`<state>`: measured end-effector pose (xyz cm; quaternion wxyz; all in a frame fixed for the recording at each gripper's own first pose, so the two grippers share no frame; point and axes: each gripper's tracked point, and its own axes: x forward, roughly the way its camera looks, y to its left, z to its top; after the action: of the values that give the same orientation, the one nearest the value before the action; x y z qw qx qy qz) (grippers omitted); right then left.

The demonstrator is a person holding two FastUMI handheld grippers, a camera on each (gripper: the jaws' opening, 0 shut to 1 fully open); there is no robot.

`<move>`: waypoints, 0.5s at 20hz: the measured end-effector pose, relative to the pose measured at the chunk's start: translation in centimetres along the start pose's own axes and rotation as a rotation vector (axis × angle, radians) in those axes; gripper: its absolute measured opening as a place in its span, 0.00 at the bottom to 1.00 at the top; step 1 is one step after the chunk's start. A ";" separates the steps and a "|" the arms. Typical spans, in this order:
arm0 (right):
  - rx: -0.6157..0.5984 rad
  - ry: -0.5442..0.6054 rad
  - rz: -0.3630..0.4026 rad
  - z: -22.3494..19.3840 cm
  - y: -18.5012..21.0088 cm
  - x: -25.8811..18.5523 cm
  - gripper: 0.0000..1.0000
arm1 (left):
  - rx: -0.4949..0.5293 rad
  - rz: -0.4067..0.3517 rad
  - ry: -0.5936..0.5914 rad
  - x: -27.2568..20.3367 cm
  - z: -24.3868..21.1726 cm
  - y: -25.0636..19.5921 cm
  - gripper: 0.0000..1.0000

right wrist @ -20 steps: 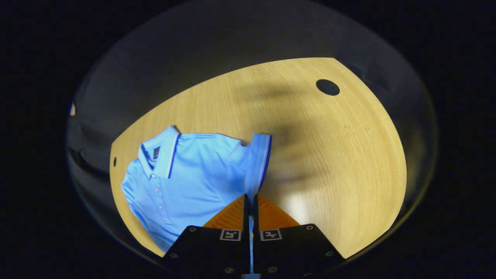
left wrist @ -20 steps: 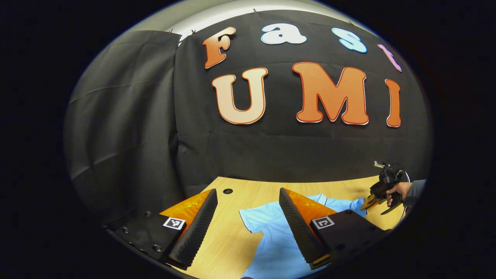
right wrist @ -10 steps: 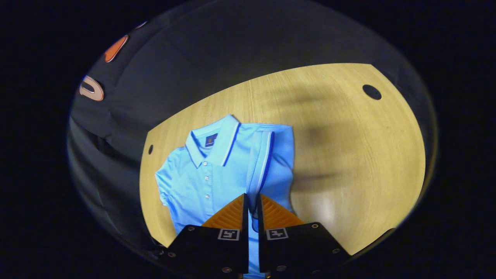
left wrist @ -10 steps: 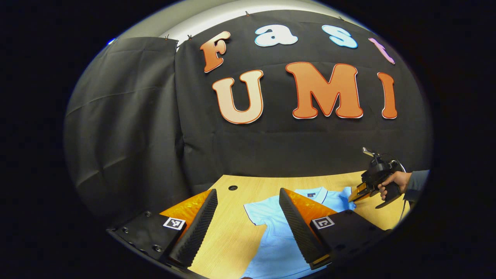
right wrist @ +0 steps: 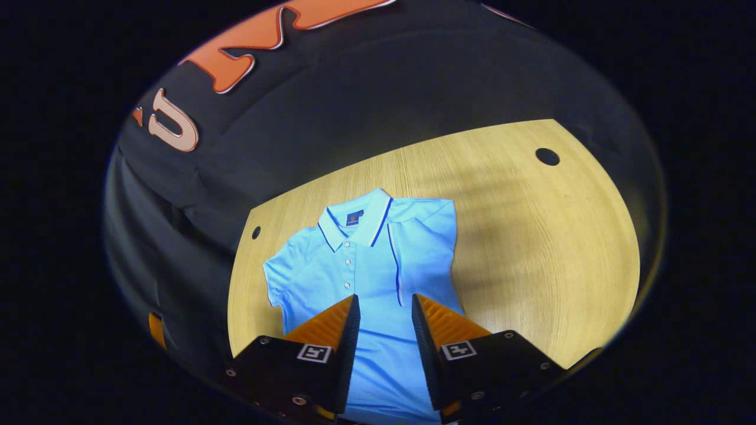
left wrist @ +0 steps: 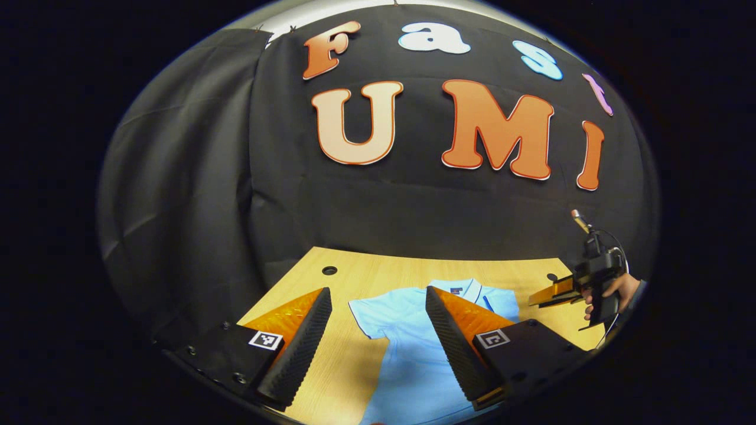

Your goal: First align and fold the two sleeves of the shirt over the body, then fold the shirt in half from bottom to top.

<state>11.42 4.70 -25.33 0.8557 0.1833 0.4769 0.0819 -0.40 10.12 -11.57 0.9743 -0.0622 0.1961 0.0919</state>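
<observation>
The right gripper (right wrist: 384, 321) now stands parted and empty above the polo shirt (right wrist: 360, 277) on the desk (right wrist: 531, 248), having released the right sleeve (right wrist: 425, 248) folded across the body; the left gripper (left wrist: 378, 330), also apart, has the other sleeve (left wrist: 369, 310) left.

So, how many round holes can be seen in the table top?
2: one hole near the far right corner, another hole near the far left corner, beside the shirt. Others may be hidden.

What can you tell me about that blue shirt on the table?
The light blue polo shirt lies front up on the wooden table, its collar toward the booth's wall. It has a buttoned placket, darker blue trim and a small dark neck label. One sleeve is folded over the body; the other sleeve lies spread flat. Neither gripper touches it.
</observation>
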 end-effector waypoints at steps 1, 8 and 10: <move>0.013 -0.025 -0.012 0.0 -0.1 -0.9 0.58 | -0.013 -0.020 0.019 1.1 0.0 0.5 1.00; 0.079 -0.224 -0.095 0.1 -0.7 -6.5 0.95 | -0.134 -0.164 0.241 10.3 -3.6 2.4 1.00; 0.076 -0.319 -0.136 -0.1 -1.0 -8.1 0.96 | -0.129 -0.169 0.335 12.8 -5.4 2.8 1.00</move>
<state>7.01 1.21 -19.37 0.9165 0.1934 0.3493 -0.0241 8.58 14.01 -21.78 0.9262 -0.1554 0.3433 0.0104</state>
